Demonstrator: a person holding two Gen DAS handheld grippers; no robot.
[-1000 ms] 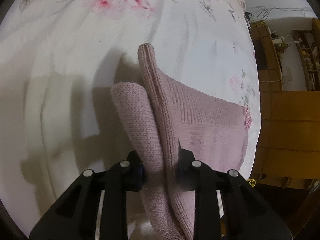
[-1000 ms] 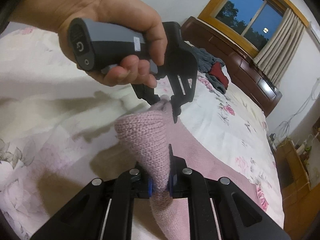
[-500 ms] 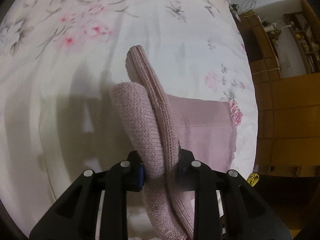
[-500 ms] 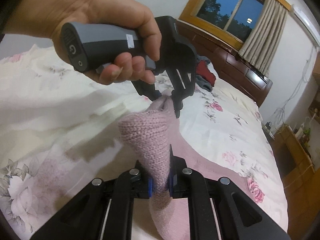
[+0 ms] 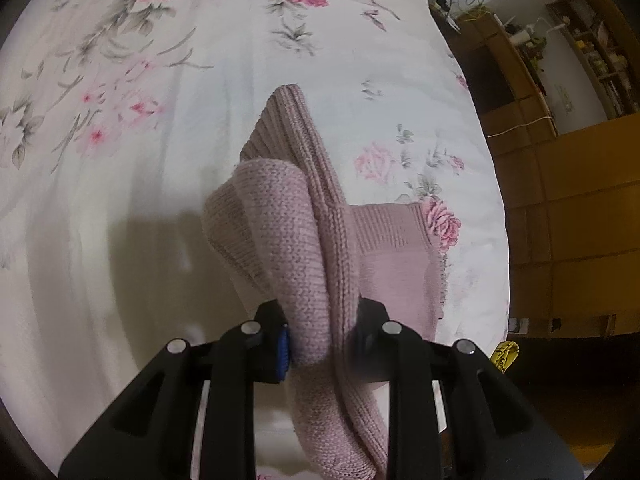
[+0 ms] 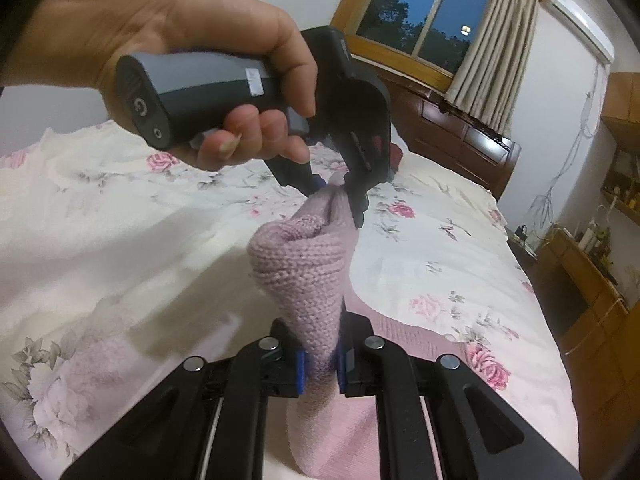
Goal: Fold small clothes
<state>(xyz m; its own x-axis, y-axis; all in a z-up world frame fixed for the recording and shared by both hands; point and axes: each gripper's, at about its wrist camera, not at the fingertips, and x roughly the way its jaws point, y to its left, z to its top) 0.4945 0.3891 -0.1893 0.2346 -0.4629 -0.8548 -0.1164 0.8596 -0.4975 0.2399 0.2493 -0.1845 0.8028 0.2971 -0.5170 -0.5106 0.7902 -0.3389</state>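
Right gripper is clamped tight on a bunched edge of the pink knit garment; left gripper pinches the adjoining edge, w/ the rest draped onto the floral bedsheet. Knit looks soft, light, stretchy, so 2 corner grips suit it best.

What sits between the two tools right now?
Only a bunched span of the pink knit garment, running from the right tool up to the left tool; the right wrist view shows it.
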